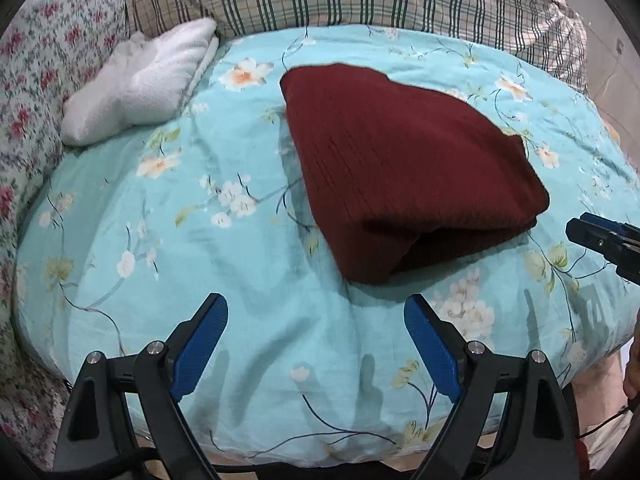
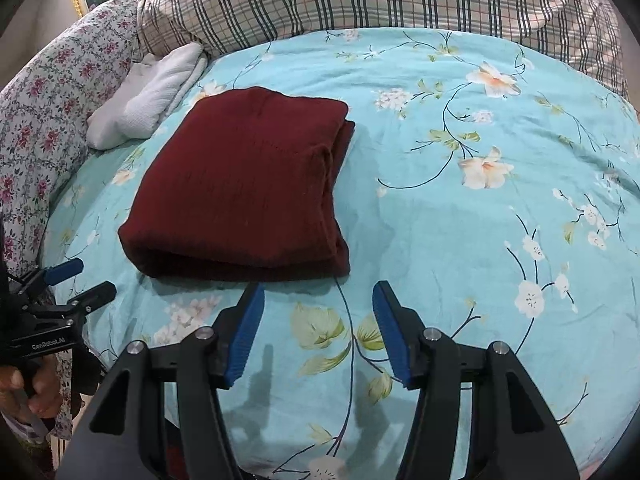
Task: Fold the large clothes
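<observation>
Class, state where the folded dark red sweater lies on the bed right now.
The folded dark red sweater lies on the light blue floral quilt, left of centre in the right wrist view, just beyond both open hand-held grippers and near the white towel.

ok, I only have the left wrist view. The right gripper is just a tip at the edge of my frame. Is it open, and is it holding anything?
Observer: Open. In the right wrist view the right gripper has its jaws apart above the blue bedsheet, with nothing between them.
Operator: And the sweater's right-hand edge? I only get the near fold.
Observer: The red sweater shows stacked layers along that edge. They line up roughly, and a lower layer sticks out a little at the far corner.
</observation>
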`<state>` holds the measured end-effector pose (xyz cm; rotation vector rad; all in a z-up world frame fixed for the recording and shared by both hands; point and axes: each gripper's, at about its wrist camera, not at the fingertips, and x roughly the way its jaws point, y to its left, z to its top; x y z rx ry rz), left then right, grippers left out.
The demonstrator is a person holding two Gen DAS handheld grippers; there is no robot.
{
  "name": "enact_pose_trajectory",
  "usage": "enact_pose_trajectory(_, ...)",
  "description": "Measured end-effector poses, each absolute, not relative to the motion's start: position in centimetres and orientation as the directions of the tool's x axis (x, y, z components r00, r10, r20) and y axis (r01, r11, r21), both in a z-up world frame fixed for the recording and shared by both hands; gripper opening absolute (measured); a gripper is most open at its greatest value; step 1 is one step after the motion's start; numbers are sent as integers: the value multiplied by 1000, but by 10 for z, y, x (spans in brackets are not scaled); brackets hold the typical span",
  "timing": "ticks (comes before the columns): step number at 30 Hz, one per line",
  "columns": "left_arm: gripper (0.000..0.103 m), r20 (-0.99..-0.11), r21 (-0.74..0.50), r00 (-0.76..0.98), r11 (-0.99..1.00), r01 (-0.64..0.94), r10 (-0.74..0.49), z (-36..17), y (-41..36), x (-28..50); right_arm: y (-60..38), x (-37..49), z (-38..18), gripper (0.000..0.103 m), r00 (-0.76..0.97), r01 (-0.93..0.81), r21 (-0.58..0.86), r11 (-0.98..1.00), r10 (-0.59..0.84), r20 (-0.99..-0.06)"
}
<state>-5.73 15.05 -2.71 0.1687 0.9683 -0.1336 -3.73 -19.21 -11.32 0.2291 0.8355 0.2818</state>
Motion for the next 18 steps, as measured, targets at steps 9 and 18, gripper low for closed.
enact_pose_trajectory(9, 91, -789, 183, 614, 965, 190, 29, -10, 140, -56, -193, -30, -108, 58, 633, -159, 326, 932, 350, -690)
enact_pose_trajectory(18, 91, -779, 194, 625, 966, 170, 47, -3, 145, -50, -187, -26, -92, 65, 635, -202, 312, 928, 367, -680)
